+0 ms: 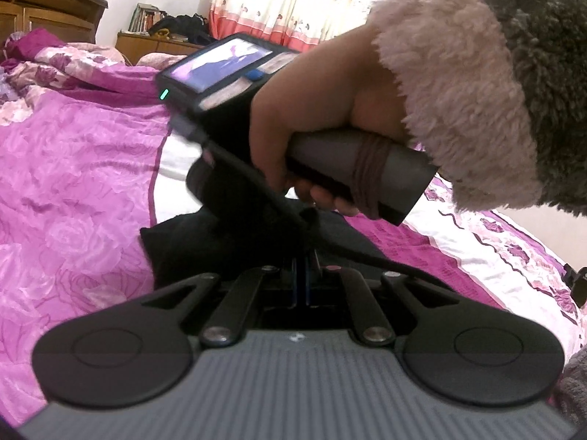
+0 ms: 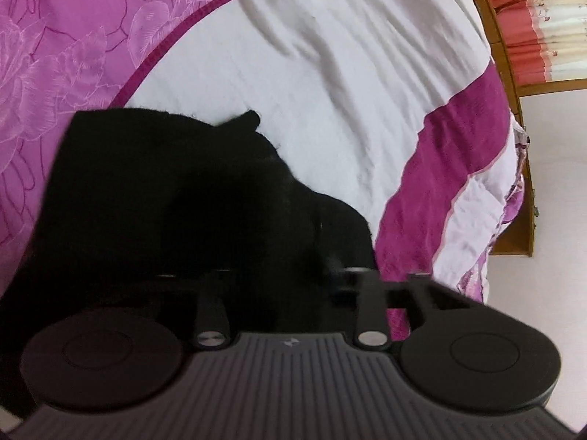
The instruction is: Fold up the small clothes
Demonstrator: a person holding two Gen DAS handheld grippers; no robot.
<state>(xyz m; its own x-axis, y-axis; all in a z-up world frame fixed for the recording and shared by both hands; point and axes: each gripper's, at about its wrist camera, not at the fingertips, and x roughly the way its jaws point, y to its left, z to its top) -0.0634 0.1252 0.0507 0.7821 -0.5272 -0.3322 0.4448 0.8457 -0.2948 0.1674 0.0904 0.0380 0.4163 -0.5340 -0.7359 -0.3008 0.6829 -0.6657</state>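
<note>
Black garment (image 2: 176, 198) lies on the pink-and-white bedspread (image 2: 330, 73). Left gripper (image 1: 301, 256) is clamped on its near edge; right gripper (image 2: 290, 256), directly above the cloth, fingertips lost against black: grip undetermined

I am seeing a black garment (image 2: 176, 190) lying on a magenta rose-patterned bedspread (image 1: 73, 168) with a white panel (image 2: 330, 73).

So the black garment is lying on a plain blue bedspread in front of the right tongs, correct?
Not quite. The black garment does lie in front of the right tongs, but the bedspread is pink, magenta and white with a floral pattern, not plain blue. The right wrist view shows it.
</note>
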